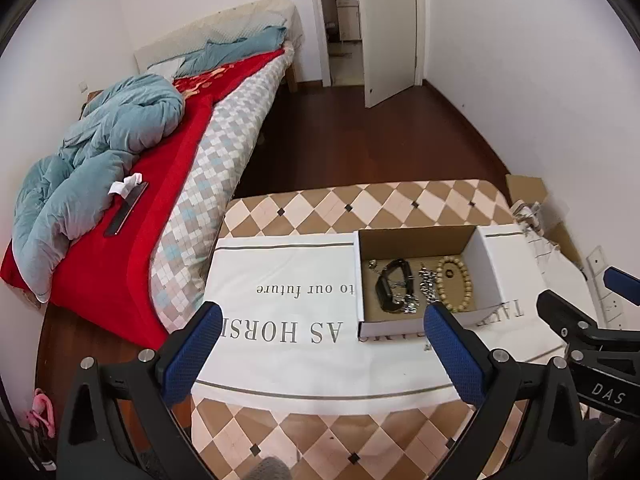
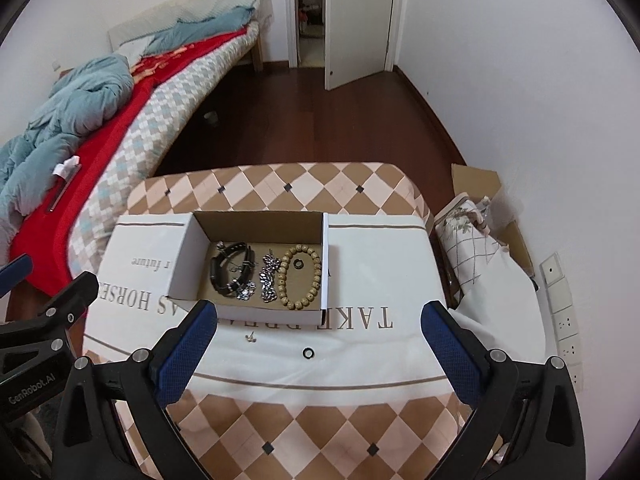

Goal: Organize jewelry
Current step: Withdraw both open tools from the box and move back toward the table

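An open cardboard box stands on a white cloth on the table. It holds a black strap bracelet, a silver chain bracelet, a wooden bead bracelet and a small dark ring. On the cloth in front of the box lie a black ring and a small silver earring. My right gripper is open and empty, just short of them. My left gripper is open and empty, left of the box.
The table has a brown checked cover under the white printed cloth. A bed with a blue quilt stands to the left. Cardboard and a cushion lie right of the table by the wall. A door stands open at the back.
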The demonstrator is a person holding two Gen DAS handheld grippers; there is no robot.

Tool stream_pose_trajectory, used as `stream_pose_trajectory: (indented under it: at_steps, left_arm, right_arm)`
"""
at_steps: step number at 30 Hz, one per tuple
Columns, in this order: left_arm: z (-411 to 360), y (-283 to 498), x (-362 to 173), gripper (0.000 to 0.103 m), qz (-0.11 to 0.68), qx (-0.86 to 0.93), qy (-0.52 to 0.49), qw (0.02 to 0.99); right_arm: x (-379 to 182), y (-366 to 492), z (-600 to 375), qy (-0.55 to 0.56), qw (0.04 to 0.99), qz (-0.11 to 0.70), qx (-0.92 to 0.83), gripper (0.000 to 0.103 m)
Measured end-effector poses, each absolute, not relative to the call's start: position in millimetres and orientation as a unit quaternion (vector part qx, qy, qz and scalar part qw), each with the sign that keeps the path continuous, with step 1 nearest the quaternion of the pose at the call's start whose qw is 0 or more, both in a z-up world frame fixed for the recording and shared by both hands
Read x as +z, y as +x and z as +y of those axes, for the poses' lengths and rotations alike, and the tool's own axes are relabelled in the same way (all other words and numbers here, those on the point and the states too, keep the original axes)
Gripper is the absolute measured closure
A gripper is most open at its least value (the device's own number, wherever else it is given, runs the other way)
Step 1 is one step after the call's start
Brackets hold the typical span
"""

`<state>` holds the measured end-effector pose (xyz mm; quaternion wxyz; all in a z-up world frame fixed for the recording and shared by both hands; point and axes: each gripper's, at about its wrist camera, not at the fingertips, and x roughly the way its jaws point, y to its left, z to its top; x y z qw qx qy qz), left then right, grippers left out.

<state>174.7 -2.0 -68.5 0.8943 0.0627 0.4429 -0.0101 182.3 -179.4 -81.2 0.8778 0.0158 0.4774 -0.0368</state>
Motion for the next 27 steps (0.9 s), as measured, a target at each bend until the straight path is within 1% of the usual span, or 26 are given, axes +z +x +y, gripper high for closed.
stream_pose_trajectory:
  at_steps: [9, 15, 19, 22, 23, 24, 25, 27]
  left_arm:
    - [-3, 140, -36, 0.0, 0.417, -0.02, 0.055, 0.907]
    - [0, 127, -23, 0.0, 0.401, -0.009, 0.045, 0.915]
    - [3, 126, -35, 0.0, 0.394, 0.023, 0.048, 0.918]
    - [7, 132, -62, 0.0, 0.396, 0.06, 0.067, 0.914]
    - [8, 136, -76, 0.0, 0.402, 0.075, 0.078, 0.909]
    - [10, 141, -91, 0.0, 0.414, 0.086, 0.084, 0.902]
    - [11, 144, -101, 0.0, 0.423, 0.092, 0.085, 0.897]
    - [14, 153, -126, 0.0, 0.447, 0.1, 0.08, 0.885]
  right_arm:
    - [-42, 143, -179, 0.021, 0.895, 0.443, -0.042, 0.0]
    - [-28, 125, -183, 0.034, 0.901, 0.43, -0.042, 0.0]
    - [-42, 120, -190, 0.043, 0.897, 0.436, -0.05, 0.0]
    - [-79, 129, -195, 0.043, 0.884, 0.463, -0.052, 0.001]
    - [-96, 132, -195, 0.042, 0.88, 0.471, -0.05, 0.003]
    - [-113, 136, -196, 0.043, 0.875, 0.48, -0.046, 0.011]
    - [-128, 139, -196, 0.044, 0.87, 0.49, -0.044, 0.021]
    - [-164, 149, -196, 0.055, 0.858, 0.51, -0.032, 0.033]
